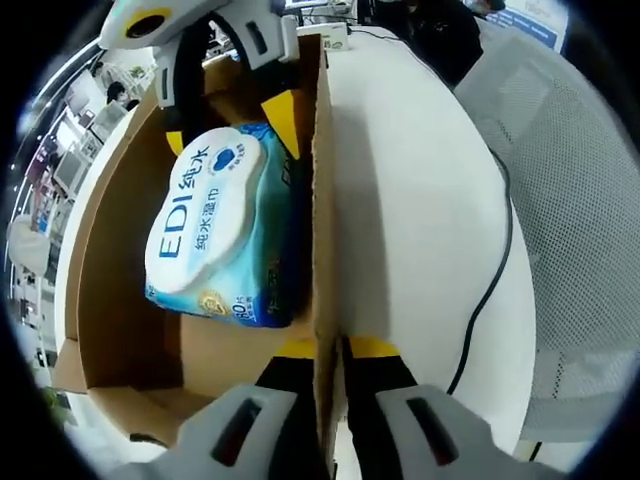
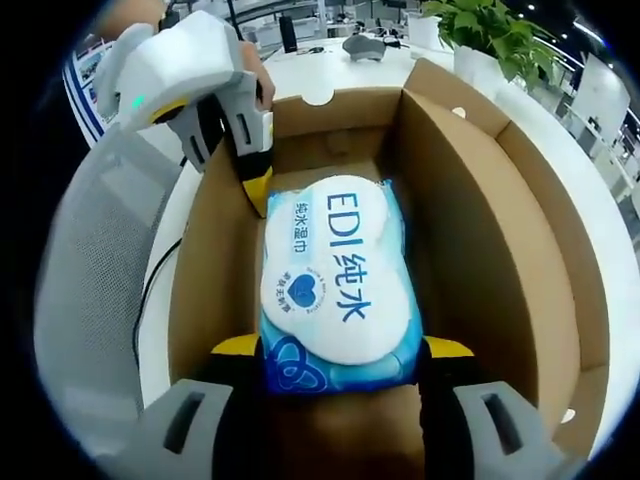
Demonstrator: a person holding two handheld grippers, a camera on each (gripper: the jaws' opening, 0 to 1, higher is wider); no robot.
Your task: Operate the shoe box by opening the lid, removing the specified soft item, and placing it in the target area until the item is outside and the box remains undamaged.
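An open brown shoe box (image 1: 110,260) stands on a white table (image 1: 420,200). Inside it lies a soft blue-and-white pack of wet wipes (image 1: 215,225) printed "EDI". My left gripper (image 1: 335,348) straddles the box's side wall (image 1: 325,200), one jaw inside and one outside, pinching the cardboard. In the right gripper view the same left gripper (image 2: 255,185) clamps the far-left wall. My right gripper (image 2: 342,348) has a yellow-tipped jaw pressed against each side of the near end of the pack (image 2: 335,280). The box's lid (image 2: 560,260) lies open to the right.
A black cable (image 1: 490,280) runs across the table beside the box. A grey mesh chair (image 2: 90,290) stands close to the table edge. A potted plant (image 2: 480,30) and more desks lie beyond the box.
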